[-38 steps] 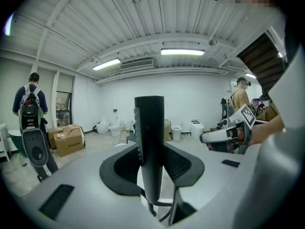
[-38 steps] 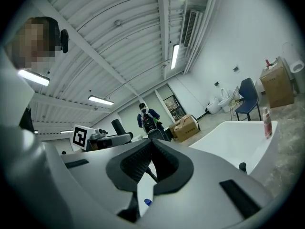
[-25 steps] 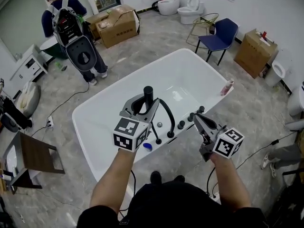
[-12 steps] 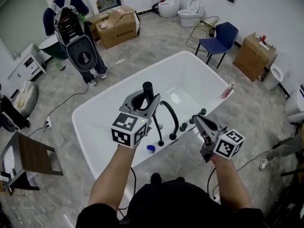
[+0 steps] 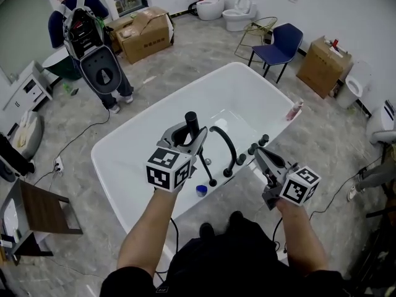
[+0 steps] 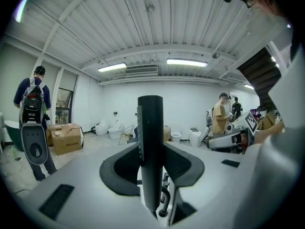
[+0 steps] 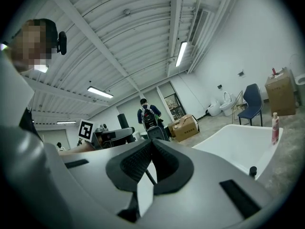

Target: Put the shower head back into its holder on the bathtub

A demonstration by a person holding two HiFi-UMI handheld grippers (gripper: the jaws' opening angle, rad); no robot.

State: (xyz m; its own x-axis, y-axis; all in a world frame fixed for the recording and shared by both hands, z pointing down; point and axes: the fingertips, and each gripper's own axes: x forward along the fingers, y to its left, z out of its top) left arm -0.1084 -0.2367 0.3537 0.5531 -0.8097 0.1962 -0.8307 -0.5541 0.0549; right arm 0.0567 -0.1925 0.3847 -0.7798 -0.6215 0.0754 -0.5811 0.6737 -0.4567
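Observation:
A black stick-shaped shower head (image 5: 192,124) stands upright between the pads of my left gripper (image 5: 189,136), which is shut on it above the near rim of the white bathtub (image 5: 139,150). The left gripper view shows the same shower head (image 6: 150,151) pinched between the pads, with a thin black hose (image 5: 205,166) running down to a fitting on the rim. Just right of it stand a curved black spout (image 5: 226,146) and a row of black knobs (image 5: 252,148). My right gripper (image 5: 260,155) hovers beside the knobs, its tips (image 7: 152,142) meeting with nothing between them.
A small blue object (image 5: 201,190) lies on the near rim. A pink bottle (image 5: 294,110) stands on the tub's far right corner. A person with a backpack (image 5: 86,36), cardboard boxes (image 5: 145,33), a blue chair (image 5: 281,42) and toilets (image 5: 238,17) surround the tub.
My left gripper, still shut on the shower head, has drifted slightly left of the spout and a little lower. The right gripper has shifted slightly beside the knobs.

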